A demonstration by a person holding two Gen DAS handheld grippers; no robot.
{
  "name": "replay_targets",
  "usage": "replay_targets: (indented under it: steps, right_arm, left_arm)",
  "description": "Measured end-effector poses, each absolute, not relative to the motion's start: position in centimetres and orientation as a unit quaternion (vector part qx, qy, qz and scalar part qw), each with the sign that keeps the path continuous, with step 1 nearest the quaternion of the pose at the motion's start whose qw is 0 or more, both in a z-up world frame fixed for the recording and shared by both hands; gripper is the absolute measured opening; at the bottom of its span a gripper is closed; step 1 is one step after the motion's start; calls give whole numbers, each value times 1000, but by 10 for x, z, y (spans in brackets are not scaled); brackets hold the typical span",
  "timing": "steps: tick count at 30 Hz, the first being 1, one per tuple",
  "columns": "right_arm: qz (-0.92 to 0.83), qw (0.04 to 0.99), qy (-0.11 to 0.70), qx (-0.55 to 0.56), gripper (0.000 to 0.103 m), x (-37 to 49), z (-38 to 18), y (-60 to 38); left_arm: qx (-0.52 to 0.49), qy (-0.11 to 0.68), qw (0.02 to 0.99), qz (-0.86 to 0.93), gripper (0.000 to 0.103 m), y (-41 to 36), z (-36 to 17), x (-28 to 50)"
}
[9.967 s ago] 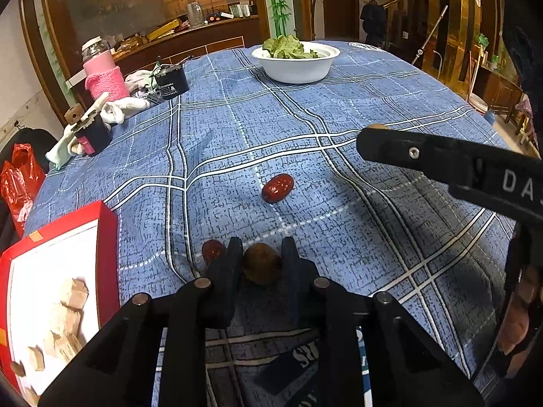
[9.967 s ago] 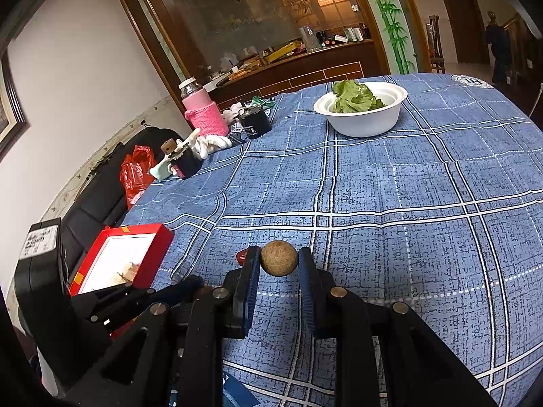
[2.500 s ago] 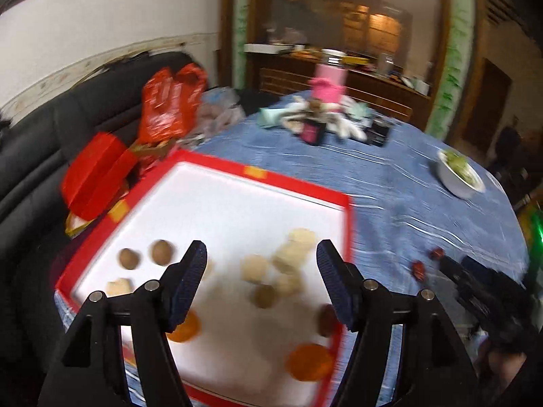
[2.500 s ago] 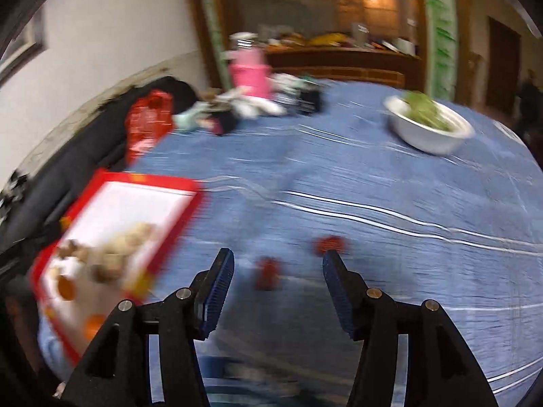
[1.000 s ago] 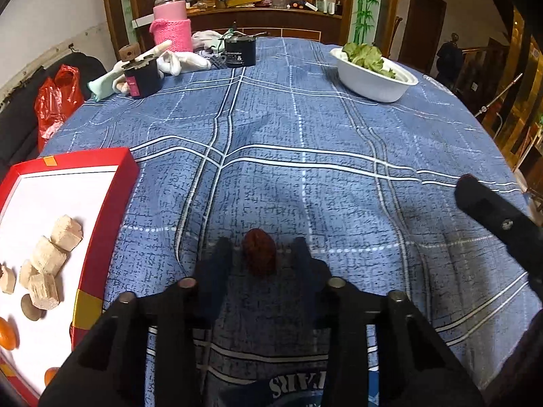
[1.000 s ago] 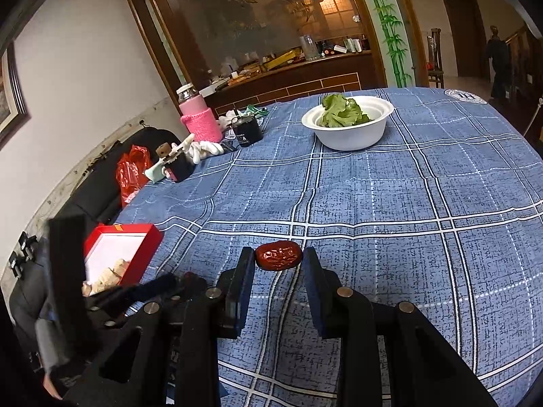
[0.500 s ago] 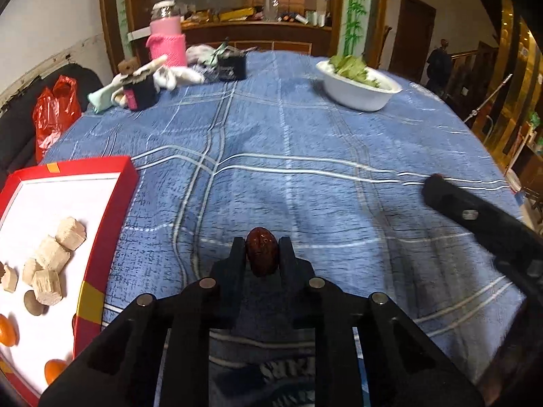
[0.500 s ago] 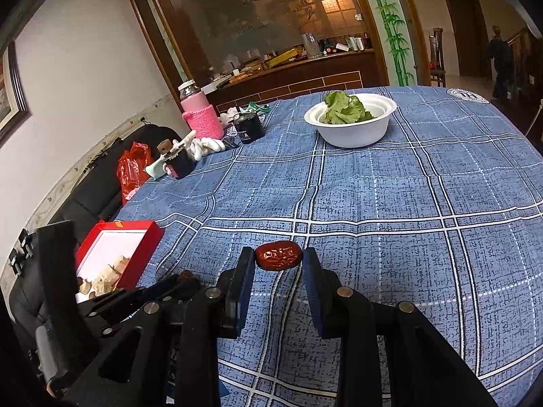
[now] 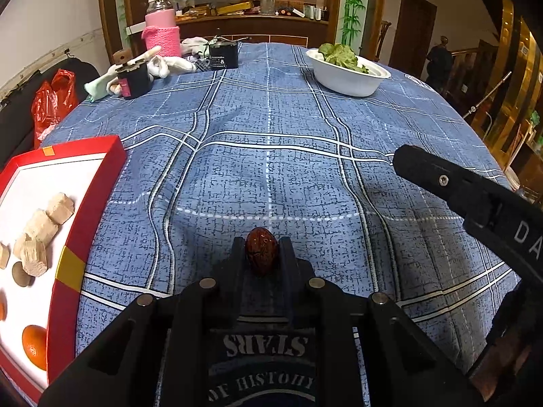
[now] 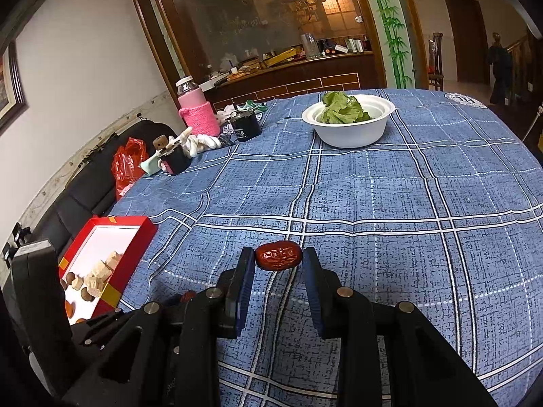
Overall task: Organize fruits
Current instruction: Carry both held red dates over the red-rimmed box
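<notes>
Each claw has a red date pinched between its fingers; the left claw (image 9: 261,254) is clamped on a dark red date (image 9: 261,252) held end-on, just above the blue checked cloth of the table (image 9: 271,156); the right claw (image 10: 279,264) grips its own red date (image 10: 279,256) crosswise, the fruit bridging the gap between the two pads, above the cloth as well. Off to the left, at the table's edge, sits a red tray (image 9: 98,183) with a white floor; inside it lie pale tan chunks (image 9: 40,227), a small brown round fruit (image 9: 21,274) and an orange one (image 9: 34,346) near the front corner. From the left claw's camera the right claw's black body shows at the right side. Farther back stands a white bowl (image 10: 349,132) of green leaves; near the far left rim are a jar in a pink knitted sleeve (image 10: 198,112), a small black container (image 10: 245,125) and white gloves (image 10: 200,142); a red plastic bag (image 10: 127,166) lies on the dark sofa beyond the table.
</notes>
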State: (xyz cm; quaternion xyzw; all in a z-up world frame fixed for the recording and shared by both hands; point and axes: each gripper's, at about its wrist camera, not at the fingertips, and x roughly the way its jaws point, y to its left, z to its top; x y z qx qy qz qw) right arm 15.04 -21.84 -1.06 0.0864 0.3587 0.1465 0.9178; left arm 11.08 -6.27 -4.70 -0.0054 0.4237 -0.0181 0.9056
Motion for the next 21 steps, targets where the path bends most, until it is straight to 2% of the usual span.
replay_targets:
  steps: [21]
  right_arm:
    - [138, 920, 361, 63, 30, 149, -14, -212]
  left_arm:
    - [-3, 402, 916, 4, 17, -60, -42, 104]
